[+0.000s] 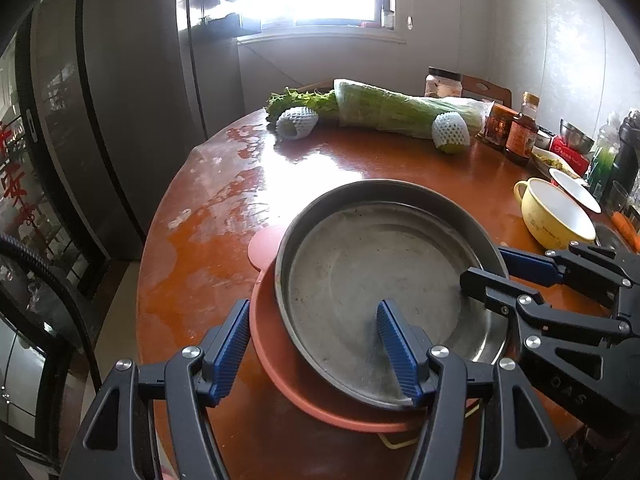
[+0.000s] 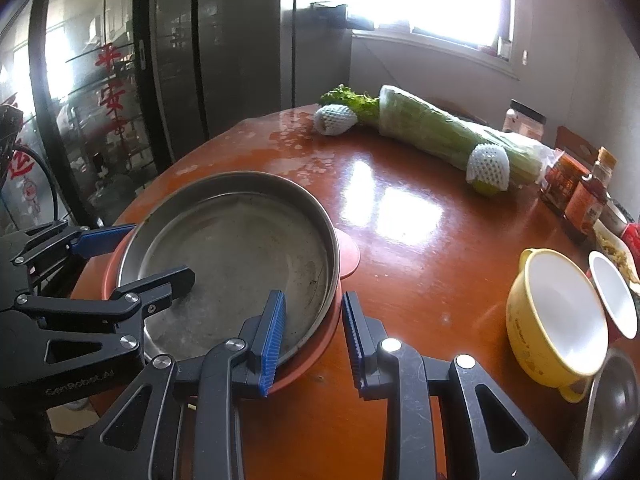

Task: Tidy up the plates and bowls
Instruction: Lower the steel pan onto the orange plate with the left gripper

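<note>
A round metal pan (image 1: 360, 272) (image 2: 240, 248) sits inside a terracotta plate (image 1: 288, 376) (image 2: 348, 252) on the brown table (image 1: 224, 240). My left gripper (image 1: 314, 312) (image 2: 160, 252) straddles the near rims of both: one blue pad is inside the pan, the other stands clear outside the plate, so it is open. On the opposite side my right gripper (image 2: 313, 296) (image 1: 486, 266) is shut on the pan's wall, with the plate's rim also between its pads. A yellow handled bowl (image 1: 560, 216) (image 2: 560, 312) and a small white bowl (image 1: 576, 190) (image 2: 614, 292) stand to the right.
A steel bowl (image 2: 612, 408) sits at the near right edge. Wrapped greens (image 1: 392, 112) and two foam-netted fruits lie at the table's back. Sauce bottles and jars (image 1: 520, 132) crowd the far right. A dark fridge (image 1: 80, 120) stands beyond the table's left edge.
</note>
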The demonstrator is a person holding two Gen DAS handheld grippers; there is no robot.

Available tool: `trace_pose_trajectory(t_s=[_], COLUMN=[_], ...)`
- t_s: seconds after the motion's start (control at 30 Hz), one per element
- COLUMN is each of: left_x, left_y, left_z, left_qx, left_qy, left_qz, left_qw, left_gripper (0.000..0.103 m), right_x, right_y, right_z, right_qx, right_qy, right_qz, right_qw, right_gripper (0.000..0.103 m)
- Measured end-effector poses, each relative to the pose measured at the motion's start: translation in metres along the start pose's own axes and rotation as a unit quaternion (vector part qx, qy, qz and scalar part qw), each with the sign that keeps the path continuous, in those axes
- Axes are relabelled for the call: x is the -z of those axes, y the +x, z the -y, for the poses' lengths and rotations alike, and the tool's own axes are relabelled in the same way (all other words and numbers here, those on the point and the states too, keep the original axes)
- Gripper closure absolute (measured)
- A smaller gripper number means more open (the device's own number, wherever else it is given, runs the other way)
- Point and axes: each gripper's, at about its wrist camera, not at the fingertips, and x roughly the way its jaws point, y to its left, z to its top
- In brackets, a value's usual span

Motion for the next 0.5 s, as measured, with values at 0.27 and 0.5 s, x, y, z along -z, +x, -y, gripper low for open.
trace_pose_trajectory(t_s=[0.27,0.5], left_x=[-0.001,-0.002], left_y=[-0.006,-0.013], left_z=[-0.004,-0.007], left_qx=[-0.002,-0.004], left_qy=[-0.012,-0.016], left_qz=[0.008,0.015], left_qw=[0.9999,0.9997], left_gripper=[0.037,0.033], right_x=[0.000,-0.001], right_y=[-0.002,-0.007], right_z=[0.002,0.001], right_qx=[-0.008,-0.010], right_qy=[0.012,0.015], right_qz=[-0.005,-0.001], right_qw=[1.000,1.000], right_gripper=[0.069,0.069])
